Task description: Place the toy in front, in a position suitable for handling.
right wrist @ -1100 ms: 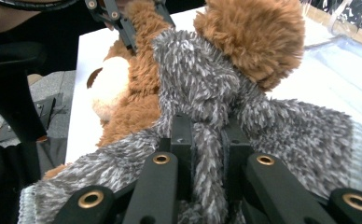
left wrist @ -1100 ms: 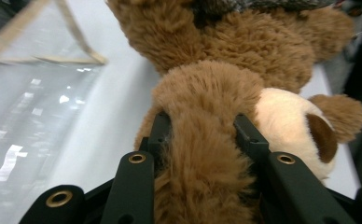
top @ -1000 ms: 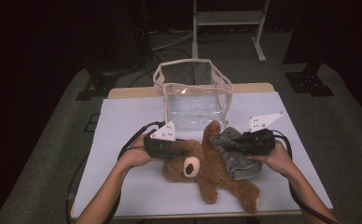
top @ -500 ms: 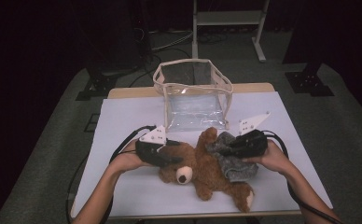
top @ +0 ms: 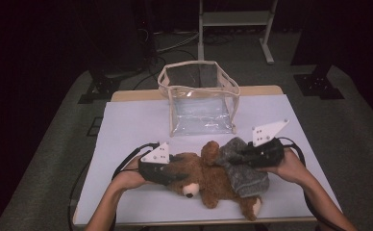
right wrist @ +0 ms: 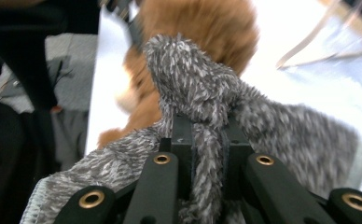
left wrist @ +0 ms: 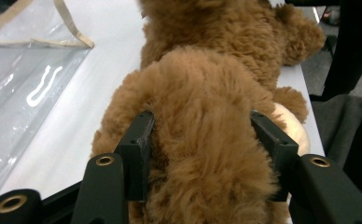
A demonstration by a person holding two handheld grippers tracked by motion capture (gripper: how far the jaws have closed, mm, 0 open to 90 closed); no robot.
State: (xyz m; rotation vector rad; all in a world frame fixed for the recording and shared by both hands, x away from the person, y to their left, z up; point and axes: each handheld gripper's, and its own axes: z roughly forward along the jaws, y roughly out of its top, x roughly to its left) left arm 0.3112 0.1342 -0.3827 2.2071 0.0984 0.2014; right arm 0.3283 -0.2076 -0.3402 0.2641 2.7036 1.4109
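Forearms reach inward: left gripper (top: pixel 172 168) closing around teddy bear (top: pixel 208 175), right gripper (top: pixel 244 155) pinching grey sweater (top: pixel 244 173).

The grey knit garment (top: pixel 242 168) hides the teddy bear's (top: pixel 208 180) torso.

I'm watching from overhead, looking forward and down across the table (top: pixel 127 125). Both gripper cameras are riding low and very close, facing each other along their jaws, sharing the teddy bear (left wrist: pixel 202 140) and the clear bag (right wrist: pixel 319 42).
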